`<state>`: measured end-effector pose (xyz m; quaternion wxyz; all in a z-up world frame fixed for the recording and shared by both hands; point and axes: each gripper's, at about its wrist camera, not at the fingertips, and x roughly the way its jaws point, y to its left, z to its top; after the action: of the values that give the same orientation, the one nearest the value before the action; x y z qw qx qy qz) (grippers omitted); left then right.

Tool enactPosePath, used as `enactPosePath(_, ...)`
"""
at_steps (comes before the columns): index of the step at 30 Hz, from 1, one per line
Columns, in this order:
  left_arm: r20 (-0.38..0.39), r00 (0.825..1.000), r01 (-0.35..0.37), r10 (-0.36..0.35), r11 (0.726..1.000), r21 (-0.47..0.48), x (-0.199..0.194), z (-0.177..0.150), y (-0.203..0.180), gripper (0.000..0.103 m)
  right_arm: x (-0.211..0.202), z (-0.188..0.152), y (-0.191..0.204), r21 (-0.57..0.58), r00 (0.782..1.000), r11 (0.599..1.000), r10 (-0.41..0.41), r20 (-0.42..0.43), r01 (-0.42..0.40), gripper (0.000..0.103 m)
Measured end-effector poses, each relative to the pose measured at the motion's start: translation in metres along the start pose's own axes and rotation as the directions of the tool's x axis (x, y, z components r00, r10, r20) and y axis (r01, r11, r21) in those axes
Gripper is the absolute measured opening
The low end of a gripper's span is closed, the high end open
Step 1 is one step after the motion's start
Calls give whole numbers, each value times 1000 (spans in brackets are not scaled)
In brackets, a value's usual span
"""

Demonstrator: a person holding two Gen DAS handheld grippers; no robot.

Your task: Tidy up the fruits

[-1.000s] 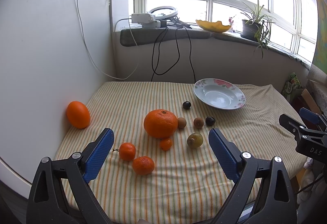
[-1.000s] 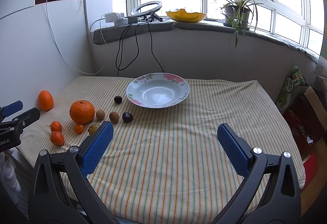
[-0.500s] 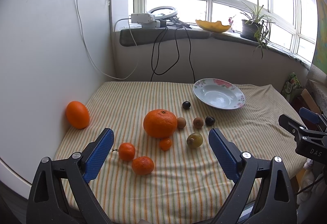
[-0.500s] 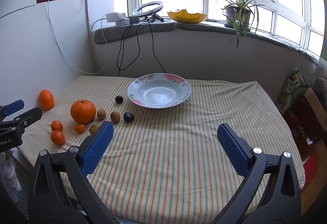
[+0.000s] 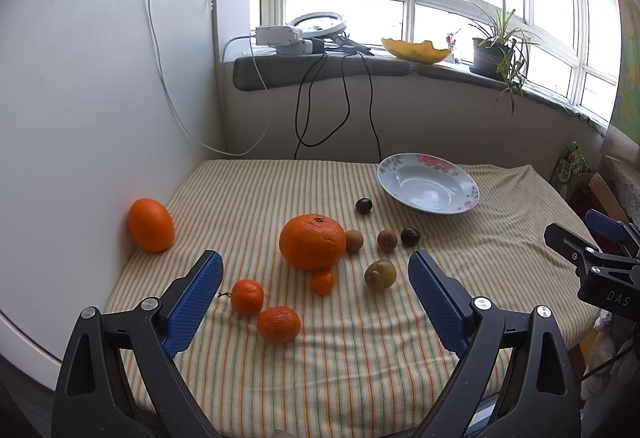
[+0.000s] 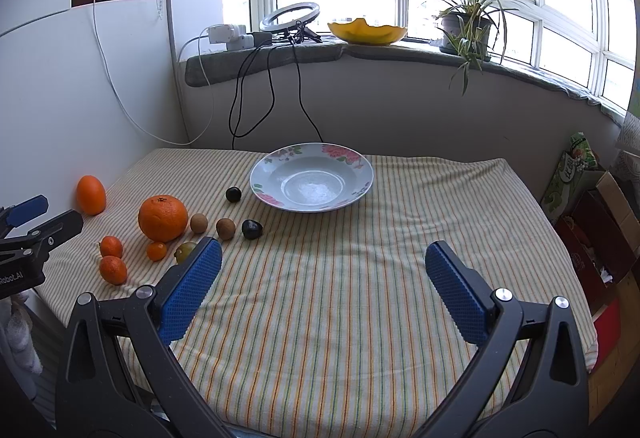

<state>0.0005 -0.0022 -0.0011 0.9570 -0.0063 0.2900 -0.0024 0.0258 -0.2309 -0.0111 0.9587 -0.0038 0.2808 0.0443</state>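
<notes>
Both grippers hover spread and empty at the near edge of the striped-cloth counter [image 6: 360, 298]. The scattered fruit, led by a large round orange [image 5: 312, 246], lies straight ahead of the left gripper [image 5: 316, 294], the nearer one. The empty white floral plate [image 6: 311, 177] waits far ahead of the right gripper [image 6: 324, 284].

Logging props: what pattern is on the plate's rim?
Pink flowers on the plate rim, clearest in the right wrist view.
</notes>
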Motion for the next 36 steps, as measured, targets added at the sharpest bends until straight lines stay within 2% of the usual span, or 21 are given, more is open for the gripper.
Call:
enactPosePath(28, -4, 1000, 6, -6, 1000, 3, 6, 0, -1, 94, 4, 0, 2, -8, 1000, 1000, 5, -4, -5, 103)
enactPosePath(36, -15, 1000, 11, -11, 1000, -6, 12, 0, 2, 94, 16, 0, 6, -27, 1000, 999, 17, -26, -18, 103)
